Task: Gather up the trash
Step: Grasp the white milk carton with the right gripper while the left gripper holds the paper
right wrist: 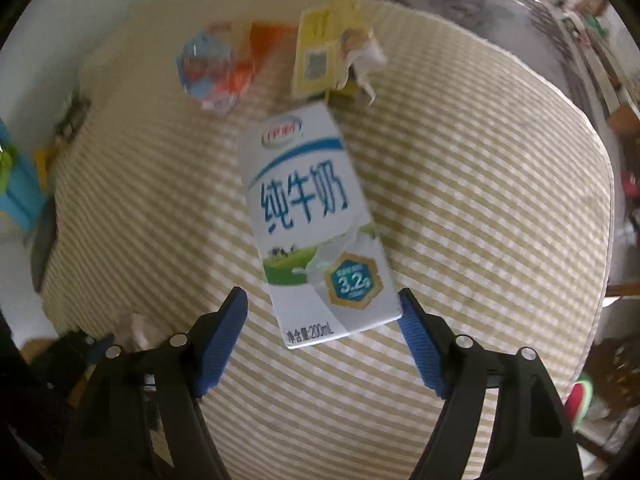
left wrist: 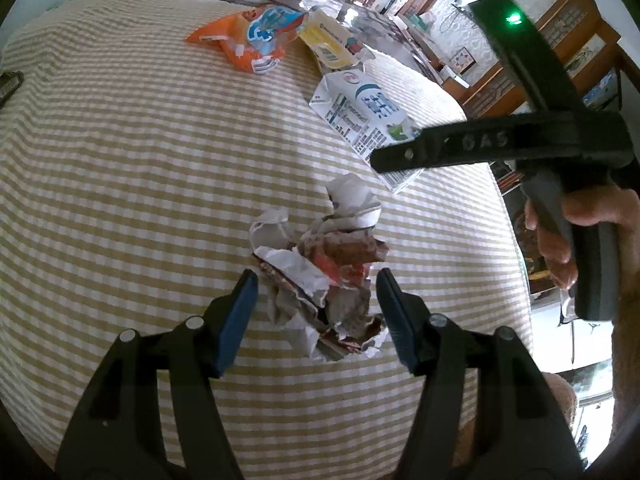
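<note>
A crumpled paper wad point(left wrist: 320, 276) with red and brown print lies on the checked tablecloth point(left wrist: 120, 160). My left gripper point(left wrist: 316, 280) is open, its blue pads on either side of the wad. A white milk carton point(right wrist: 312, 224) lies flat; my right gripper point(right wrist: 322, 296) is open with the carton's near end between its pads. The carton point(left wrist: 360, 116) also shows in the left wrist view, under the right gripper's body point(left wrist: 520, 140). An orange snack bag point(left wrist: 248, 38) and a yellow wrapper point(left wrist: 326, 40) lie farther back.
The orange bag point(right wrist: 216, 64) and yellow wrapper point(right wrist: 324, 52) lie beyond the carton in the right wrist view. The table's edge point(left wrist: 516, 240) curves along the right. Wooden furniture point(left wrist: 560, 60) stands beyond it. A dark object point(left wrist: 8, 84) lies at the far left.
</note>
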Demonstrator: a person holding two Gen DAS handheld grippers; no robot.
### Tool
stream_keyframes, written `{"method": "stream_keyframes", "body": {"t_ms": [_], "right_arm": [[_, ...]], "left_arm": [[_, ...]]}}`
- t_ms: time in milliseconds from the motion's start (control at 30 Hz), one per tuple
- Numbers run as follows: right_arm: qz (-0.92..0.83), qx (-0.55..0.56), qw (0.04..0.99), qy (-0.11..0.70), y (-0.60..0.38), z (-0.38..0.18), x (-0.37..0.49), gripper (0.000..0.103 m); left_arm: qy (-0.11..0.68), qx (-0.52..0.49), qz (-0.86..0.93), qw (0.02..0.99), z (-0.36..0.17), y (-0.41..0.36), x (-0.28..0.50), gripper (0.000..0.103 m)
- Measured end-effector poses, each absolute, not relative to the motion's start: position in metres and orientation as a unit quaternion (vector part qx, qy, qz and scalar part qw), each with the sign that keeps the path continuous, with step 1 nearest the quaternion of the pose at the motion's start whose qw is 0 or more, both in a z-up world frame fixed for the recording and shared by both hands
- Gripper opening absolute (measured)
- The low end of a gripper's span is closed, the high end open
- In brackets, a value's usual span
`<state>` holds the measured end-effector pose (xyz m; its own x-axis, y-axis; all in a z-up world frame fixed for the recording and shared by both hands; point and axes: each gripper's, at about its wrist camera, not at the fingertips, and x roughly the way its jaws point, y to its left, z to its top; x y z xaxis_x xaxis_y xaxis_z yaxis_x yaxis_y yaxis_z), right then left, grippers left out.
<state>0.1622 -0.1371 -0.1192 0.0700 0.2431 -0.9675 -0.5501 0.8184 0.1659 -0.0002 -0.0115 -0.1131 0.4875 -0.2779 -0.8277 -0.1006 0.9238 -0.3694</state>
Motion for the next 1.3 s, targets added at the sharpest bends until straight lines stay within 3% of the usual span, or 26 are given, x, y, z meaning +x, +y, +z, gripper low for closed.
{"method": "stream_keyframes", "body": {"t_ms": [333,900,1000,1133,1300], "right_arm": [[0.268,-0.117,0.779,0.555,-0.134,-0.084,0.167,0.076],[0.241,-0.132,0.793,0.544,-0.101,-0.105,0.148,0.083],[0.230,-0.155,0.795,0.539,-0.098,-0.110,0.145,0.078],[0.221,-0.175,0.796,0.536,-0.098,-0.117,0.141,0.060],[0.224,-0.164,0.797,0.536,-0.102,-0.118,0.142,0.060]], "left_arm": [[0.505,-0.177,-0.051,0.843,-0.114,-0.020,0.006,0.058],[0.494,-0.206,-0.040,0.844,-0.112,0.000,0.000,0.058],[0.491,-0.222,-0.036,0.842,-0.112,0.005,-0.002,0.058],[0.492,-0.230,-0.039,0.838,-0.113,0.005,-0.003,0.058],[0.486,-0.234,-0.043,0.841,-0.112,0.006,-0.003,0.061]]}}
